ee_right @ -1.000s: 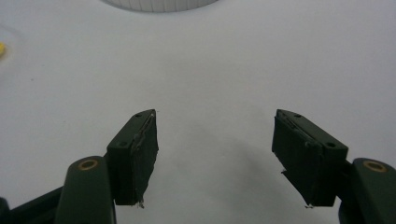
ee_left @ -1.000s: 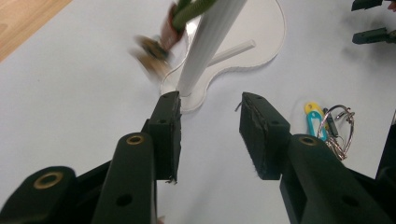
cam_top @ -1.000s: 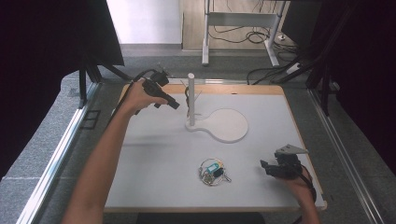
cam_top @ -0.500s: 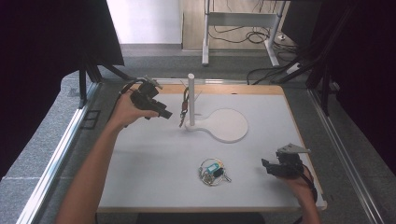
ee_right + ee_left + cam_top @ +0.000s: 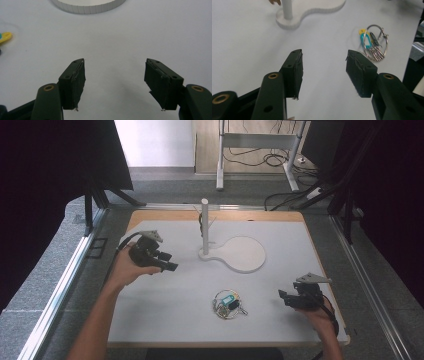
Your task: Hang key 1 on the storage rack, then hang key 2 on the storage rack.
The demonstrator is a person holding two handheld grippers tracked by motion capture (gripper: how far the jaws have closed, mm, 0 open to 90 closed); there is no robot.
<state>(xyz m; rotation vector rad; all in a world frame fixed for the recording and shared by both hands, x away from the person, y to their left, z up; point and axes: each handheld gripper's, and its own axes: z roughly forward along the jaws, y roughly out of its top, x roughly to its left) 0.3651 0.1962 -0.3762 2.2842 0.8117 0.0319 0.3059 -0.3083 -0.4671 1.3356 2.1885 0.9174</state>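
Left gripper (image 5: 167, 261): held over the left part of the white surface (image 5: 165, 310), jaws spread wide, nothing between them. Its own view looks across the surface to a key ring (image 5: 374, 42) with a teal tag, a yellow tag and several keys, lying flat ahead and to the right of the jaws.

Right gripper (image 5: 287, 298): near the surface's right front edge, jaws likewise released and empty. Its own view catches a yellow tag (image 5: 5, 37) at the left border and the ribbed rim of a white stand base (image 5: 87, 6) at the top.

High view: key ring (image 5: 227, 303) between the two grippers, toward the front; white stand (image 5: 235, 251) with upright post (image 5: 204, 227) behind it, well apart.
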